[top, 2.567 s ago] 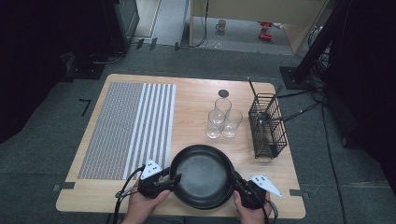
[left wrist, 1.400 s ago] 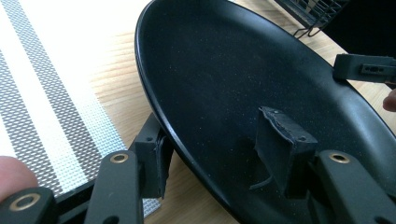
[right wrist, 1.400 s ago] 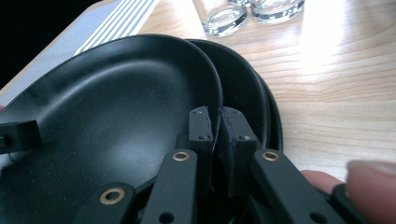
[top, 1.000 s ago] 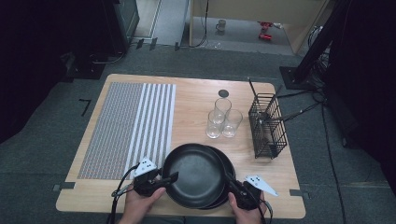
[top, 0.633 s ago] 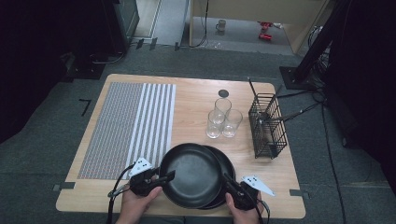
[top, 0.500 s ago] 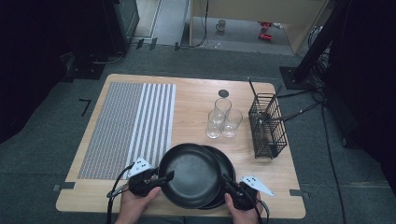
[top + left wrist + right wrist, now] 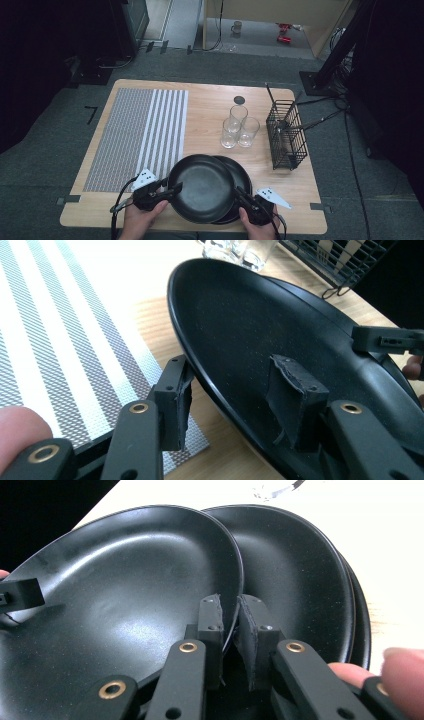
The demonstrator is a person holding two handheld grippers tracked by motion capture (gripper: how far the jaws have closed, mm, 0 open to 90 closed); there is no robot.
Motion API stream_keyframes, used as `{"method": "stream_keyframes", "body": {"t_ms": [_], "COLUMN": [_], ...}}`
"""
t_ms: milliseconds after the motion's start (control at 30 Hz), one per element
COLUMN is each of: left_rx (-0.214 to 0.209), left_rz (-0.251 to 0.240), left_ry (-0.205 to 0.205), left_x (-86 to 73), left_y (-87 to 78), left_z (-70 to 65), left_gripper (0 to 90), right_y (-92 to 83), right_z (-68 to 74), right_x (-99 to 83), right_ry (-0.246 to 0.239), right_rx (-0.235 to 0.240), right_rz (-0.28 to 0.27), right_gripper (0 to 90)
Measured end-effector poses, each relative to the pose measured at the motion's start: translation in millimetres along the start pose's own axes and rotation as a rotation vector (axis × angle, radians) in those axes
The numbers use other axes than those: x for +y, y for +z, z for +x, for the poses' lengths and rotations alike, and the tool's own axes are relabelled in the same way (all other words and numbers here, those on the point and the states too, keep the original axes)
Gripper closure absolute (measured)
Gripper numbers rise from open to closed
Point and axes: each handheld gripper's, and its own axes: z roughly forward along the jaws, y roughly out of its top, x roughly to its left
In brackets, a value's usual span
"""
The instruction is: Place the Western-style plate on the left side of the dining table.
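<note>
Two black plates overlap at the table's front edge. The top plate (image 7: pixel 202 187) sits shifted left over the lower plate (image 7: pixel 243 175) and looks tilted up. My left gripper (image 7: pixel 172 191) straddles the top plate's left rim; in the left gripper view, my left gripper (image 7: pixel 232 372) has one pad under the top plate (image 7: pixel 250 330) and the other pressed on its inner face. My right gripper (image 7: pixel 239 194) is on the top plate's right rim. In the right gripper view, my right gripper (image 7: pixel 229 602) pinches the top plate (image 7: pixel 125 580) just above the lower plate (image 7: pixel 295 565).
A grey striped placemat (image 7: pixel 135 130) covers the table's left half. Three clear glasses (image 7: pixel 237 130) stand behind the plates, with a black wire basket (image 7: pixel 285 135) to their right. A small dark disc (image 7: pixel 239 100) lies near the far edge.
The top plate has shifted left off the stack, uncovering the right part of the lower plate. Both grippers have moved slightly left with it.
</note>
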Motion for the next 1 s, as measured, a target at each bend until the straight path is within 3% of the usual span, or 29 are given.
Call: {"method": "stream_keyframes", "body": {"t_ms": [67,100,233,633,1000], "left_rx": [0.005,0.035,0.017,-0.011,-0.016], "left_rz": [-0.002,0.001,0.0,-0.008,-0.013], "left_ry": [0.002,0.003,-0.023,-0.009,-0.014], "left_x": [0.3,0.3,0.5,-0.4,-1.1], "left_y": [-0.7,-0.7,-0.4,-0.1,-0.2], "left_z": [0.3,1.9,6.3,8.4,11.3], "left_gripper": [54.0,55.3,54.2,62.6,63.9], "right_y": [0.0,-0.1,0.4,0.8,0.1], "right_z": [-0.1,-0.1,-0.3,3.3,6.7], "right_x": [0.0,0.0,0.0,0.4,2.2], "right_ry": [-0.001,0.003,0.008,-0.005,0.0], "right_rx": [0.0,0.001,0.002,0.005,0.007], "right_rz": [0.0,0.001,0.009,0.017,0.024], "right_gripper": [81.1,80.7,79.8,73.9,69.8]}}
